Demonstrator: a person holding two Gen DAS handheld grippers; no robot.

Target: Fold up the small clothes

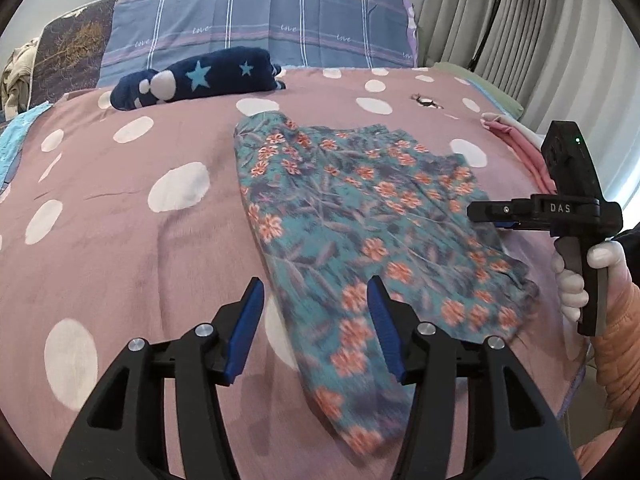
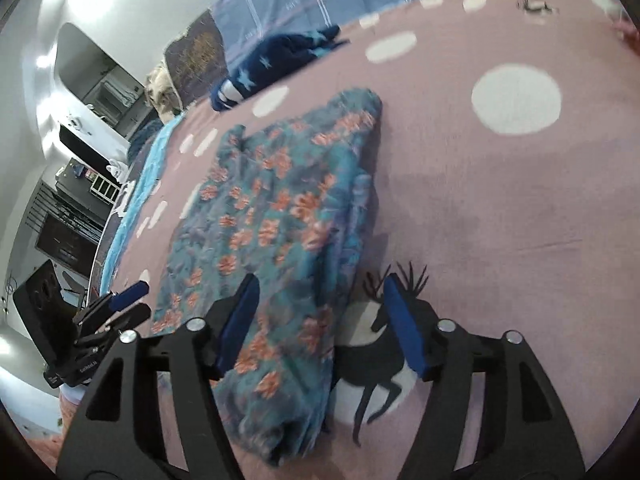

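Floral garment (image 1: 360,216) is laid flat on the bed (image 1: 132,248), toward the near edge, on the pink dotted blanket. It appears already doubled over once; the fold is judged partly done.

Left gripper (image 1: 316,320): jaws released, nothing pinched; the garment's near corner lies under and between them, untouched as far as can be seen. Right gripper (image 2: 320,324): jaws likewise released, straddling the garment's near right edge, no cloth clamped. A gloved hand (image 1: 576,280) is seen on the right gripper's handle.

Step in hand, as judged: cloth has been let go and a fresh grip for the next fold is to be set.
- Both near corners should be pinched through all layers, not the top ply only.
- Lift should be kept low and even so the doubled layers are not dragged apart.
- The far edge should be matched before release; the wrinkles along the right side should be smoothed first.

Surroundings:
- Navy star-print item (image 1: 200,76) lies near the far edge, well apart from the garment.
- Plaid pillow (image 1: 260,20) is set behind it at the head of the bed.
- Pink clothing (image 1: 516,140) is bunched at the right edge, near the garment's far right corner; it could be caught if the fold swings wide.
- A small dark object (image 1: 426,101) sits far right on the blanket; it cannot be identified.
- Fold path toward the far edge is otherwise unobstructed.
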